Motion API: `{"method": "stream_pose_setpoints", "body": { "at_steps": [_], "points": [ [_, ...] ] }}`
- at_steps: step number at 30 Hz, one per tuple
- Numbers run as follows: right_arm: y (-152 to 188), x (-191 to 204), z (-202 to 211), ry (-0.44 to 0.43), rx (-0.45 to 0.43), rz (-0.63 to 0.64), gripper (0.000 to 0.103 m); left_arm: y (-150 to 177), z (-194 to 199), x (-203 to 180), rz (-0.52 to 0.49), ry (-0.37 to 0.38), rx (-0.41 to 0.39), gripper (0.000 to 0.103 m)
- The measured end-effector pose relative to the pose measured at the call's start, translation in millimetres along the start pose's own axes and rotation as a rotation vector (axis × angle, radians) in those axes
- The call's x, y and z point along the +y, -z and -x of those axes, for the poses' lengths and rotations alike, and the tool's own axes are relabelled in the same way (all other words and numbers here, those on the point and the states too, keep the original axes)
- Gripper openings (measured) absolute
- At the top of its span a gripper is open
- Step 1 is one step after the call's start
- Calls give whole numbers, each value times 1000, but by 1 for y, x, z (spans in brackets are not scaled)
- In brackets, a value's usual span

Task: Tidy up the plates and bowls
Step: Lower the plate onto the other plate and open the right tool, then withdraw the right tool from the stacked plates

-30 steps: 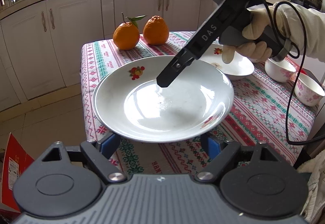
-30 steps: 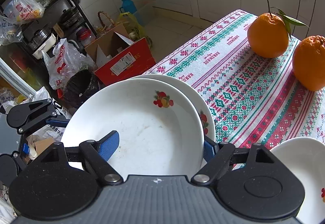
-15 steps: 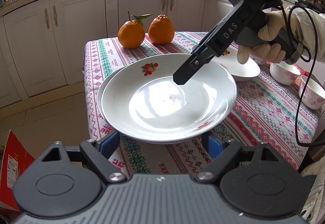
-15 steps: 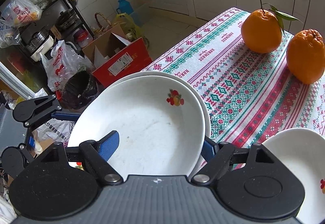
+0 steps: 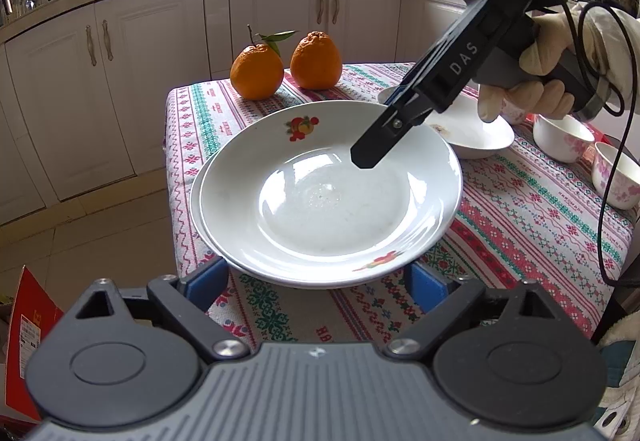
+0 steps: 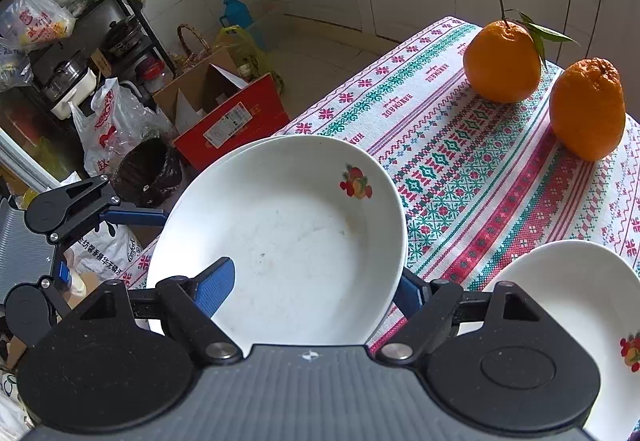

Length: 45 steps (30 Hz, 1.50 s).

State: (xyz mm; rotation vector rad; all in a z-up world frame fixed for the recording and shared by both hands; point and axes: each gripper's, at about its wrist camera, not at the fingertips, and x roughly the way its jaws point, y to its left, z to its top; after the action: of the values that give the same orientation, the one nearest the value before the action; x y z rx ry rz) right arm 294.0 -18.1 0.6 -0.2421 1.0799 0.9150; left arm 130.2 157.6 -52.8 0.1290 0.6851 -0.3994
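Observation:
A white plate with a fruit print [image 5: 328,197] lies on top of a second white plate [image 5: 197,197] at the near left corner of the table; only the lower plate's rim shows. My right gripper [image 6: 312,289] has one blue pad inside the top plate [image 6: 280,241] and one outside its rim, its jaws spread wide. From the left wrist view its finger [image 5: 384,137] reaches over the plate's far edge. My left gripper [image 5: 316,277] is open, its blue pads on either side of the stack's near edge, below the rim.
A third white plate [image 5: 476,137] lies behind the stack. Two small floral bowls [image 5: 560,133] [image 5: 616,177] stand at the right. Two oranges [image 5: 256,73] [image 5: 316,59] sit at the far end of the patterned tablecloth [image 5: 520,209]. Boxes and bags lie on the floor at left.
The top plate has come down onto the lower plate and now sits nested, nearly centred on it. My left gripper has drawn back slightly.

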Motion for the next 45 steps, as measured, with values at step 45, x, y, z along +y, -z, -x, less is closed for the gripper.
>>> {"method": "stream_pose_setpoints", "body": {
  "at_steps": [45],
  "points": [
    [151,40,71,528,-287,-165,103,-38,33,-50,-3,-2,-111,102]
  ]
}}
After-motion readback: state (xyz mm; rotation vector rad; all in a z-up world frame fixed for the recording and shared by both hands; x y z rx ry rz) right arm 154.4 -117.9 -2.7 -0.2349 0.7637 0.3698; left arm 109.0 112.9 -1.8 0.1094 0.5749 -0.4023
